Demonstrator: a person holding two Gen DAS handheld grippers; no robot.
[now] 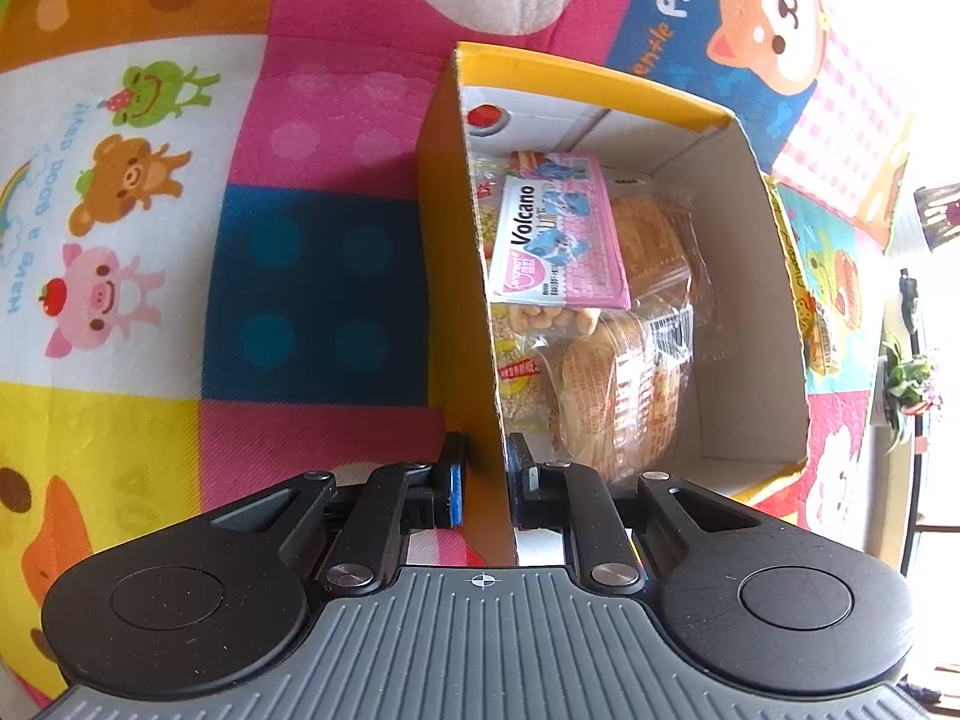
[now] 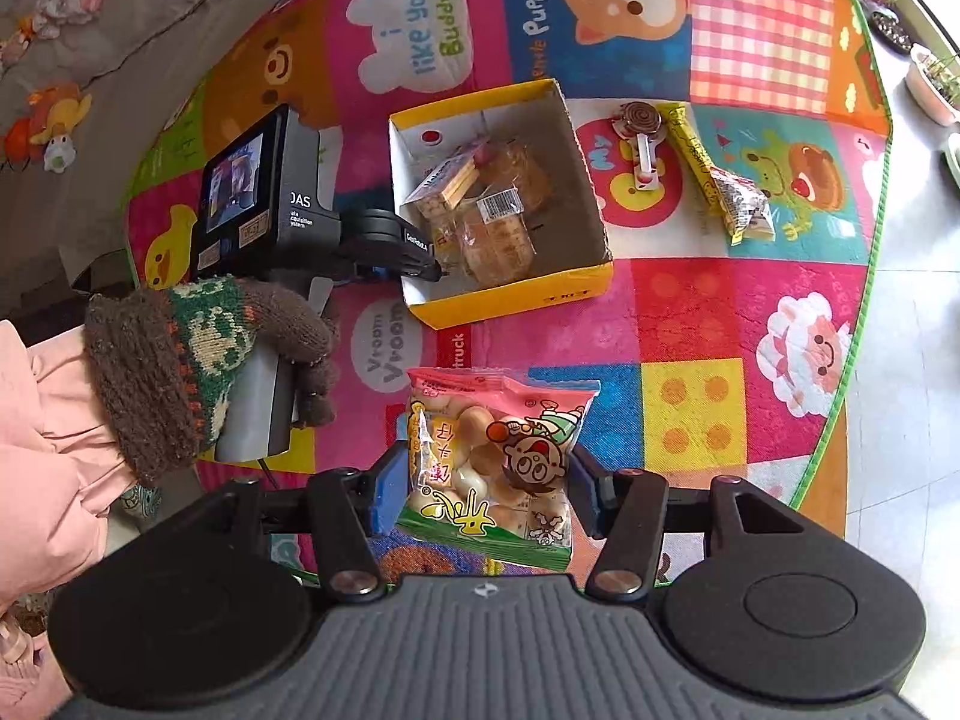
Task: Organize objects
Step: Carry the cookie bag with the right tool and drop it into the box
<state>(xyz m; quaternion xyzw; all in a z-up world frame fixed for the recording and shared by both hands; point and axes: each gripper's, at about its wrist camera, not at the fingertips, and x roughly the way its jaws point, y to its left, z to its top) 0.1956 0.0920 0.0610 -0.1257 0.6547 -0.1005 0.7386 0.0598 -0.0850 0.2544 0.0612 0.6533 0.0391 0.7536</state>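
Right wrist view: right gripper (image 2: 480, 480) clamped about half-open on a pink-and-green plastic snack bag of round biscuits (image 2: 489, 468), blue pads on both sides of the pack, bag held off the colourful cartoon play mat (image 2: 720, 312), near the yellow open-top cardboard box (image 2: 510, 300) but not over it yet. Left gripper (image 1: 485, 477) nearly closed, pinching the near wall of that box, one pad outside, one inside; a hand in a brown knitted glove (image 2: 198, 360) holds it. Box already has a pink Volcano snack packet (image 1: 558, 240) and clear-wrapped round cakes (image 1: 606, 396) piled to one side; the other side of the floor is bare. Still out on the mat beyond the box: a long yellow snack stick packet (image 2: 714, 174) and a swirl lollipop (image 2: 639, 132). Step, judged: drop the biscuit bag in the box. Do it well: carry it over the rim with clearance, aim for the bare part of the floor, lower before opening so the bag doesn't bounce out, keep the left pinch steady so the box doesn't slide. Risk: bag corner catching the rim.
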